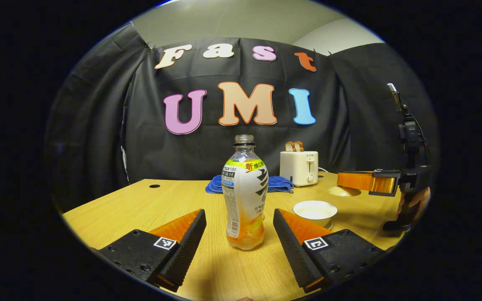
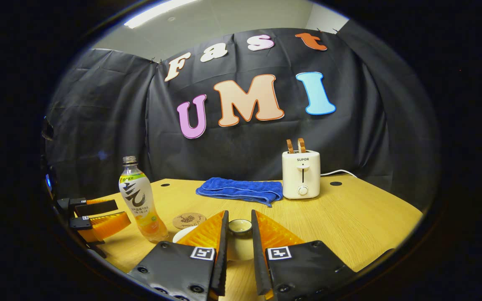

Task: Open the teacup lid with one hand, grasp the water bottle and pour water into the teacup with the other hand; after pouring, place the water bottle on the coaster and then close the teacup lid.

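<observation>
A capless bottle [image 1: 245, 196] with orange drink low inside stands upright on the wooden table [image 1: 119, 213]. My left gripper [image 1: 239, 214] is open, one finger on each side of the bottle, with gaps to both. The white teacup [image 1: 314, 211] sits uncovered to the bottle's right. Past the cup, the right gripper [image 1: 352, 181] holds the teacup lid [image 1: 343, 191] up in the air. In the right gripper view, my right gripper [image 2: 239, 213] is shut on the lid's knob [image 2: 240, 226]. The bottle [image 2: 140, 200] and the left gripper [image 2: 121, 213] show at left, and a round coaster [image 2: 188, 220] lies behind the cup's rim [image 2: 181, 235].
A white toaster [image 2: 301, 173] with two slices of bread stands at the back, its cable trailing right. A folded blue towel [image 2: 237, 189] lies to its left. Small dark holes [image 2: 335, 183] dot the table's far edge. A hand [image 1: 416, 200] grips the right gripper's handle.
</observation>
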`<state>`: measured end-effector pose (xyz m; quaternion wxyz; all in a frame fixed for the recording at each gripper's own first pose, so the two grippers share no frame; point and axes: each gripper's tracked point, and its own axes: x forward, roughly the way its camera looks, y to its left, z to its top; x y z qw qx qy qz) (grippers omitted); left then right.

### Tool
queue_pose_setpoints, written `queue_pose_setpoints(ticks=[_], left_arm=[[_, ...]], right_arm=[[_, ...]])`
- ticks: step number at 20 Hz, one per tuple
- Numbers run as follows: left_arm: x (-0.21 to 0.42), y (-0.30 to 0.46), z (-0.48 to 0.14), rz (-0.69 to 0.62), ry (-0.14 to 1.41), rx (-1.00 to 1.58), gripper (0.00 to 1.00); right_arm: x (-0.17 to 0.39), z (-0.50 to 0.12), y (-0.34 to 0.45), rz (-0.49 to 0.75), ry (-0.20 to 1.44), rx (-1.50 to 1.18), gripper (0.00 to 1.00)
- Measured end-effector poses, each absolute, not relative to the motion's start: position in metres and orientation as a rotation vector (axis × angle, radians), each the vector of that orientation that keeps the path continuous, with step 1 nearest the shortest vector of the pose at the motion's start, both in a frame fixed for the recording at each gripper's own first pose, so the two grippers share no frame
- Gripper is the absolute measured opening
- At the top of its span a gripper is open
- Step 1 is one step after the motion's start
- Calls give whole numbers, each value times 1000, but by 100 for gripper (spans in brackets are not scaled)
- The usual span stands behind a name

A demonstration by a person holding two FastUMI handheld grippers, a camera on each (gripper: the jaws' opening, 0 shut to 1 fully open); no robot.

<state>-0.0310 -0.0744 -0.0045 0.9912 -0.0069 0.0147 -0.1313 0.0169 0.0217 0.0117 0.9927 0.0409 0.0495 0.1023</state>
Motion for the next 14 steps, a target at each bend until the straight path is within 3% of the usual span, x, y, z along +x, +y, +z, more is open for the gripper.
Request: queue_pose_setpoints(ticks=[12,14], left_arm=[[6,-93,-9,-258,53,-9,94],[12,-88,-11,-233,66,-8,89]], right_arm=[[5,43,-10,191,63,64,31],[4,47,-16,183,54,71,31]])
